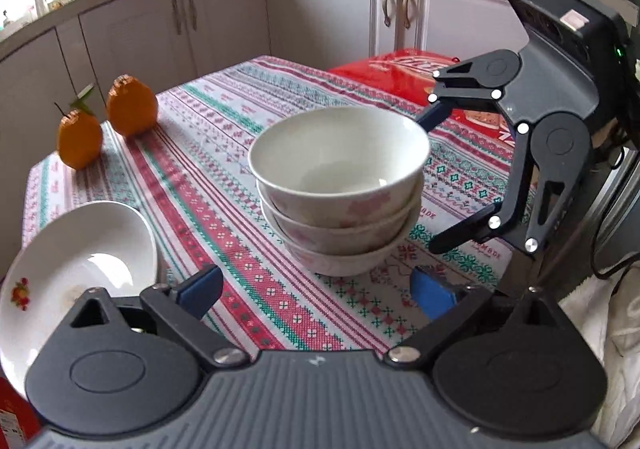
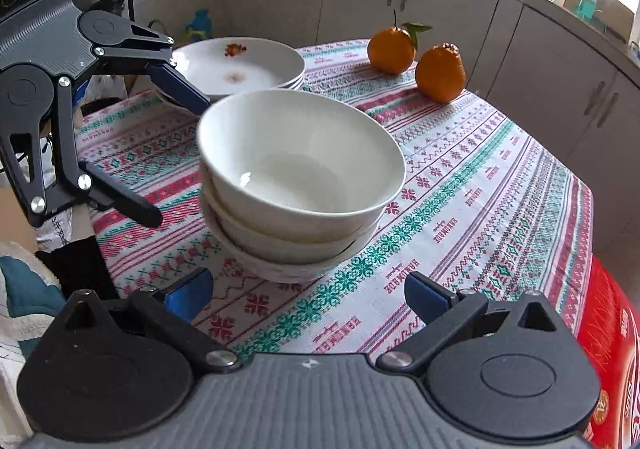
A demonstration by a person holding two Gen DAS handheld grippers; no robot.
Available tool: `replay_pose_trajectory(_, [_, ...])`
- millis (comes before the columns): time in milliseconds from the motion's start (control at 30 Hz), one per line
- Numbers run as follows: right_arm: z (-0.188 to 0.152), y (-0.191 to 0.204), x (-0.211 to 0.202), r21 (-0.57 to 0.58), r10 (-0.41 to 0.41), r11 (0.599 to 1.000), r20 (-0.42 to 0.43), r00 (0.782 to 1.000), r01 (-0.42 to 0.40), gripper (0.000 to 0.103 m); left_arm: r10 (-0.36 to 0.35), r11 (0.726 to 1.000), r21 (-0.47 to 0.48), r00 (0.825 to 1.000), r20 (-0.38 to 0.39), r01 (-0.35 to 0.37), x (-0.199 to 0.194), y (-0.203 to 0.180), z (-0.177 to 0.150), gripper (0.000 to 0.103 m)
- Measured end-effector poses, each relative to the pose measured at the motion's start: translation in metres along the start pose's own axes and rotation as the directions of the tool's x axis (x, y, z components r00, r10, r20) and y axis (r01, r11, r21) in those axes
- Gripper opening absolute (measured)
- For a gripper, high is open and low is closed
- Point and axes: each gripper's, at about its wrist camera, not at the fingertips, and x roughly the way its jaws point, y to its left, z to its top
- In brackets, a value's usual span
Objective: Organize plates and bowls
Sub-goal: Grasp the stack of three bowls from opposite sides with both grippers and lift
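Note:
A stack of three white bowls [image 1: 338, 185] with faint pink flowers stands in the middle of the patterned tablecloth [image 1: 224, 177]; it also shows in the right wrist view [image 2: 298, 185]. A stack of white plates [image 2: 240, 67] with a fruit print sits at the table's edge, and shows at the lower left of the left wrist view [image 1: 68, 269]. My left gripper [image 1: 316, 293] is open and empty, just short of the bowls. My right gripper [image 2: 308, 295] is open and empty on the other side of the bowls. Each gripper shows in the other's view, open, beside the stack.
Two oranges [image 1: 106, 125] sit at the table's far corner, also seen in the right wrist view [image 2: 416, 57]. A red bag [image 1: 400, 73] lies at the table's edge. Kitchen cabinets [image 1: 224, 17] and a cluttered counter run behind the table.

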Motion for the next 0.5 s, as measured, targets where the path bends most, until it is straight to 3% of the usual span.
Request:
replay_pose_trajectory(167, [0.007, -0.006, 0.014, -0.027, 0.025, 0.999, -0.027, 0.999, -0.026, 0.103, -0.042, 0.999, 0.008, 0.999, -0.033, 0.043, 0.020, 0.005, 0.001, 0.099])
replay_pose_trajectory(500, [0.023, -0.015, 0.029, -0.171, 0.134, 0.975, -0.076, 0.988, -0.145, 0.101, -0.115, 0.980, 0.150, 0.988, -0.107, 0.130, 0.040, 0.004, 0.012, 0.088])
